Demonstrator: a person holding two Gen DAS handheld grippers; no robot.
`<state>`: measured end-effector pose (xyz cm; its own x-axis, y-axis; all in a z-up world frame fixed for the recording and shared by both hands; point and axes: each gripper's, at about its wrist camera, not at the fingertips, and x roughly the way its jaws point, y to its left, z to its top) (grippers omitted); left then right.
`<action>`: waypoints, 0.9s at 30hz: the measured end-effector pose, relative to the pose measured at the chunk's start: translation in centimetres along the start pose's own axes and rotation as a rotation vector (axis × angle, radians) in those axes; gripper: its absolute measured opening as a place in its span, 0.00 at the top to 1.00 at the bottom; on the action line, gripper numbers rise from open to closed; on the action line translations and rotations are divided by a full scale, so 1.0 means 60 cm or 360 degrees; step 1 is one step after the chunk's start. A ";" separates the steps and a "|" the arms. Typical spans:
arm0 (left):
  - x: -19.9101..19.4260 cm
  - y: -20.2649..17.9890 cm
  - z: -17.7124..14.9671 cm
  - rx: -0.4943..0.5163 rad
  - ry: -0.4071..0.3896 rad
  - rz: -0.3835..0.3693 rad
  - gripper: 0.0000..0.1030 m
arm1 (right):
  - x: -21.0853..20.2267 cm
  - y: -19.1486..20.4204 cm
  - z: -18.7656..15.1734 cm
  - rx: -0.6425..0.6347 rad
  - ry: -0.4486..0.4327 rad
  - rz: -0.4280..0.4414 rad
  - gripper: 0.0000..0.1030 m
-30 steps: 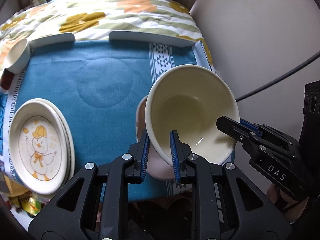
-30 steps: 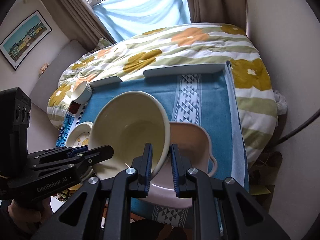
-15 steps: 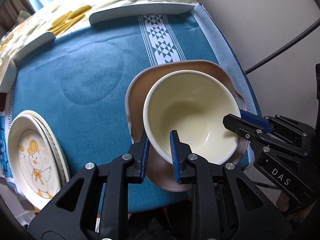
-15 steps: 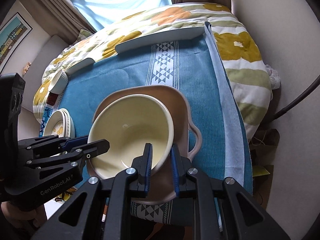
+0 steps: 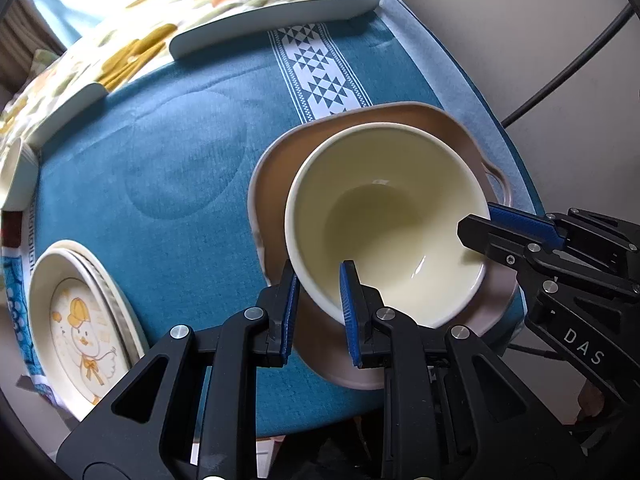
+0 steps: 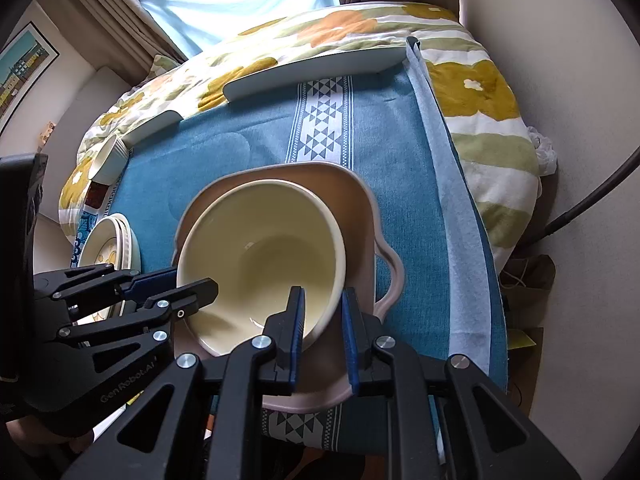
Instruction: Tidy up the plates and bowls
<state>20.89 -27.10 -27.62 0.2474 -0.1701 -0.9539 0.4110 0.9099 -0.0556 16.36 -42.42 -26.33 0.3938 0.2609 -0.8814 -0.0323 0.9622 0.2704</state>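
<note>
A pale yellow bowl (image 5: 384, 216) sits inside a pinkish-brown handled dish (image 5: 276, 164) on the blue tablecloth; both also show in the right wrist view, the bowl (image 6: 264, 240) and the dish (image 6: 360, 200). My left gripper (image 5: 318, 296) straddles the bowl's near rim with its jaws slightly parted. My right gripper (image 6: 322, 320) straddles the opposite rim, jaws also slightly parted. Each gripper shows in the other's view, the right one (image 5: 480, 226) and the left one (image 6: 192, 284). A stack of duck-print plates (image 5: 80, 328) lies at the left.
A small white ribbed cup (image 6: 106, 160) stands at the far left corner. The table's raised white edge pieces (image 6: 316, 68) border the far side, with a floral quilt (image 6: 472, 80) beyond. A wall and a black cable (image 5: 568, 60) are to the right.
The bowl came down from tilted in the air into the pinkish-brown dish and now rests there. Both grippers' jaws have widened a little around the rim.
</note>
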 end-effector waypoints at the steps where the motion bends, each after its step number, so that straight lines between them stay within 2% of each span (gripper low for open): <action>1: 0.000 -0.002 0.000 0.0012 -0.0004 0.0013 0.82 | 0.000 0.000 0.000 0.0001 0.0002 0.0000 0.84; 11: -0.011 -0.005 0.002 0.0049 -0.0034 0.0079 0.82 | -0.006 -0.002 0.000 0.0014 -0.0011 0.0008 0.84; 17: -0.036 -0.005 0.005 0.0052 -0.0093 0.0076 0.82 | -0.023 -0.006 0.000 0.0006 -0.0048 0.0000 0.84; 22: -0.086 0.000 0.012 0.0021 -0.0211 0.0047 0.82 | -0.064 -0.004 0.008 -0.0004 -0.0136 0.0013 0.84; 27: -0.160 0.029 0.014 -0.0098 -0.0395 0.0019 0.82 | -0.115 0.004 0.029 -0.0043 -0.0247 0.0080 0.84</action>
<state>19.96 -24.18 -18.29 0.4626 -0.2401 -0.8534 0.3545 0.9324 -0.0702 15.22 -44.14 -19.54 0.5281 0.2957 -0.7960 -0.0797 0.9505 0.3003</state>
